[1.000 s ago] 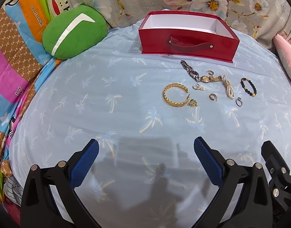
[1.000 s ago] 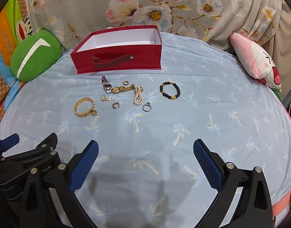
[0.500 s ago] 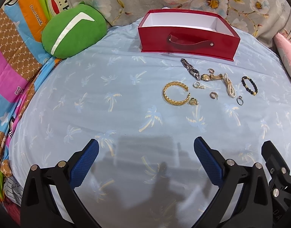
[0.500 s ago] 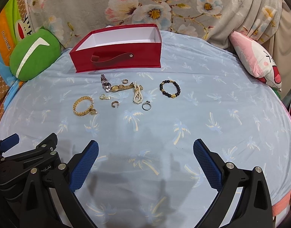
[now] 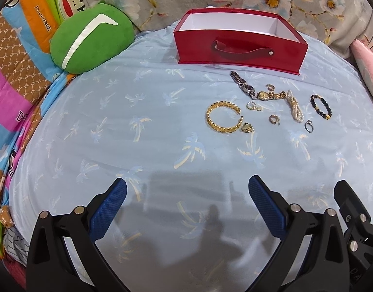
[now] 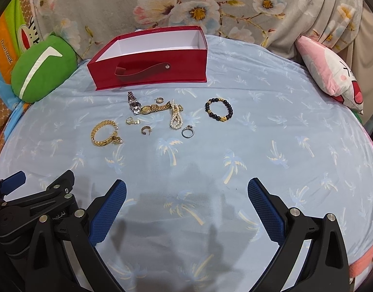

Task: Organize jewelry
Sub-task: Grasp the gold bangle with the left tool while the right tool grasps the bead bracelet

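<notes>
Bright, even light, sharp pics; soft shadows on bedsheet (image 5: 142,146), fisheye-warped edges.

Red box (image 6: 150,70), white inside, on pale-blue palm-print sheet (image 6: 259,146); green cushion (image 6: 40,70).

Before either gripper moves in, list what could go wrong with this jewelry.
1. The silver watch and gold watch lie end to end, apparently touching; gripping one may drag the other.
2. The pearl strand overlaps the gold watch's band, so it could snag.
3. The silver ring lies flat on the soft blue sheet; the jaws may pinch fabric instead.
</notes>
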`<state>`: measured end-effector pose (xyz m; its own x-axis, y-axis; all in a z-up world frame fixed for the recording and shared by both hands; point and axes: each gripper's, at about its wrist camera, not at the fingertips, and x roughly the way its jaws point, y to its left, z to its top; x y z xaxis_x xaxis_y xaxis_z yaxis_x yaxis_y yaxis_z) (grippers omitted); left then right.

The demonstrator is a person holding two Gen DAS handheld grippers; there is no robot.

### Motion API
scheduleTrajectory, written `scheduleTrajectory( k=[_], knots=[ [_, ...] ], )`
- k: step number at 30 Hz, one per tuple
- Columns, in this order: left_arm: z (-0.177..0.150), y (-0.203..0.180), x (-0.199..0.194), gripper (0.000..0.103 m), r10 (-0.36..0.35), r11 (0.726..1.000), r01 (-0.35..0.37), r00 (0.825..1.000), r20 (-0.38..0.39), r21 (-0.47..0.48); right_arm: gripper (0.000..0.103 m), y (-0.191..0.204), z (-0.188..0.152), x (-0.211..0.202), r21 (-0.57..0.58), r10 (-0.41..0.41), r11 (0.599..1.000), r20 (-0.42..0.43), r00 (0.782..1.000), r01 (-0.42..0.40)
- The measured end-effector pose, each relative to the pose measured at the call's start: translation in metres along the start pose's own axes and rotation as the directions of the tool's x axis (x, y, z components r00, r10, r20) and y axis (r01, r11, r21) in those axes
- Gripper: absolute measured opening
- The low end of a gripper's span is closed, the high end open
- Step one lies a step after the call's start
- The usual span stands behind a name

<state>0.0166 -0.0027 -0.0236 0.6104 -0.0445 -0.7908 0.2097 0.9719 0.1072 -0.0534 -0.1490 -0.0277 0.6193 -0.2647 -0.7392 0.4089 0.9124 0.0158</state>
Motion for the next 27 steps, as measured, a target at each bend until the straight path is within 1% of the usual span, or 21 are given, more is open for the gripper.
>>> scheduleTrajectory(
  k=[6,12,15,18,20,21,27],
  knots=[
    [0.008,-0.005,0.016,0.098,-0.082,0.997,0.082,0.996,-0.026,-0.015,0.098,-0.012,0.005,0.021,0.012,0.018,1.000,-0.021,1.000,-0.018],
    [0.029,-0.009,0.041,0.098,-0.095,0.995,0.094,0.995,-0.030,-0.042,0.098,-0.042,0.025,0.054,0.058,-0.008,0.998,-0.019,1.000,0.009],
    [0.042,-0.008,0.060,0.098,-0.113,0.991,0.110,0.993,-0.042,-0.075,0.098,-0.059,0.041,0.074,0.088,-0.030,0.996,-0.016,0.999,0.032],
    [0.052,-0.007,0.080,0.098,-0.130,0.987,0.122,0.990,-0.063,-0.108,0.098,-0.071,0.058,0.096,0.106,-0.028,0.994,-0.022,0.999,0.030],
    [0.058,-0.006,0.092,0.098,-0.147,0.982,0.136,0.986,-0.078,-0.128,0.097,-0.076,0.067,0.110,0.113,-0.027,0.993,-0.026,0.999,0.030],
    [0.060,-0.006,0.095,0.098,-0.151,0.981,0.140,0.985,-0.078,-0.133,0.095,-0.077,0.072,0.116,0.118,-0.029,0.992,-0.029,0.999,0.032],
    [0.072,-0.008,0.112,0.098,-0.161,0.979,0.148,0.983,-0.088,-0.142,0.094,-0.080,0.092,0.145,0.127,-0.019,0.992,-0.042,0.999,0.024]
  ],
)
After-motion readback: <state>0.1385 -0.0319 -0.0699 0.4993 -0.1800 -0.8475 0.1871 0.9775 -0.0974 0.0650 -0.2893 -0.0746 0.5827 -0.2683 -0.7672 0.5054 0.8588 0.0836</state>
